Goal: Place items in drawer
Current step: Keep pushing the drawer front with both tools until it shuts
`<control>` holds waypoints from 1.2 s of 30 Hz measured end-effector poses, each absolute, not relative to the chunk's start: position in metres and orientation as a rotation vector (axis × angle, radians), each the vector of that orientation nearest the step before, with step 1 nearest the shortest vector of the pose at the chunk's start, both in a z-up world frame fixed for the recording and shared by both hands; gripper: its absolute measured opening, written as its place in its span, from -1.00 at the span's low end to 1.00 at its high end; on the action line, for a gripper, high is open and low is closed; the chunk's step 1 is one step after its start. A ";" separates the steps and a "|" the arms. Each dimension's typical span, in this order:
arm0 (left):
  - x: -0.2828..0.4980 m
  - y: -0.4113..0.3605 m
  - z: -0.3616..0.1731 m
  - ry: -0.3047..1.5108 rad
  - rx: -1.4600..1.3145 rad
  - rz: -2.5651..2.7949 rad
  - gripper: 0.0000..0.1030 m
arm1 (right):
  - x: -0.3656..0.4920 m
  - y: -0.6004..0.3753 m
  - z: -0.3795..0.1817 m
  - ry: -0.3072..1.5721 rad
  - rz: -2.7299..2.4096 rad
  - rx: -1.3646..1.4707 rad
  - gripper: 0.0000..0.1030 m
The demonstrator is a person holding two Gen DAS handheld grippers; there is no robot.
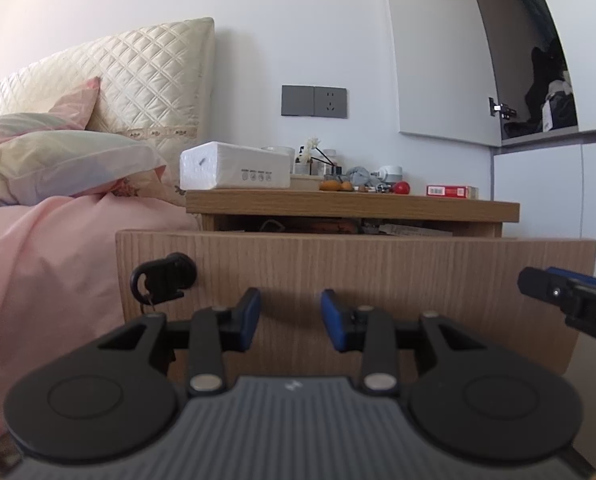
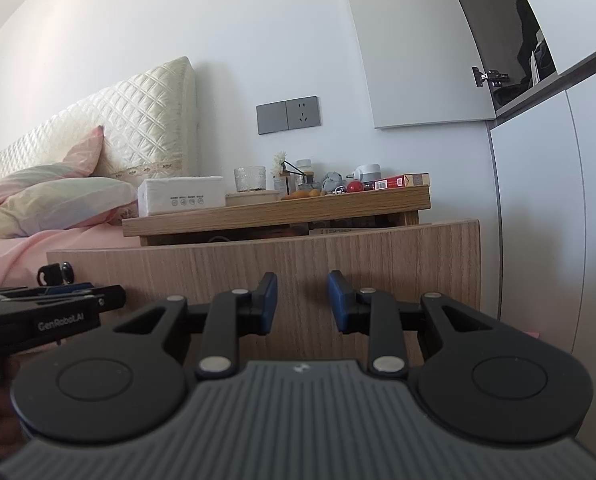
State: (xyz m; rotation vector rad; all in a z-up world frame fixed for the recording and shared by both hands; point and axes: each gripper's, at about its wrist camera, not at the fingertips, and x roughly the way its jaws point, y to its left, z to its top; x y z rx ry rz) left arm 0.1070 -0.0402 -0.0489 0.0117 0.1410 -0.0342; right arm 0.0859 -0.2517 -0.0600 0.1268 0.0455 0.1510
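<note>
Already pulled out, the drawer [image 1: 353, 276] stood open below the cluttered nightstand top [image 1: 349, 203], and neither gripper carried anything.

Both the left gripper [image 1: 291, 318] and the right gripper [image 2: 302, 301] had their blue pads spread apart on nothing, hanging low in front of the drawer's wooden face. The items lay above and beyond them: a white tissue pack [image 1: 234, 168] toward the bed side, a red ball [image 1: 401, 188] and a red box [image 1: 449, 191] toward the wardrobe side. The box ran lengthwise along the front edge, so I judged the right gripper the nearer one for it, needing to rise first.
</note>
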 end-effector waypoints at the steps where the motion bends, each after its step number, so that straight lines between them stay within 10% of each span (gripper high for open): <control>1: 0.109 -0.040 -0.049 0.141 0.011 -0.034 -0.26 | 0.088 -0.252 -0.060 0.046 0.152 0.128 -0.40; 36: 0.194 -0.041 -0.053 0.128 0.041 -0.057 -0.20 | 0.167 -0.261 -0.074 0.044 0.194 0.177 -0.40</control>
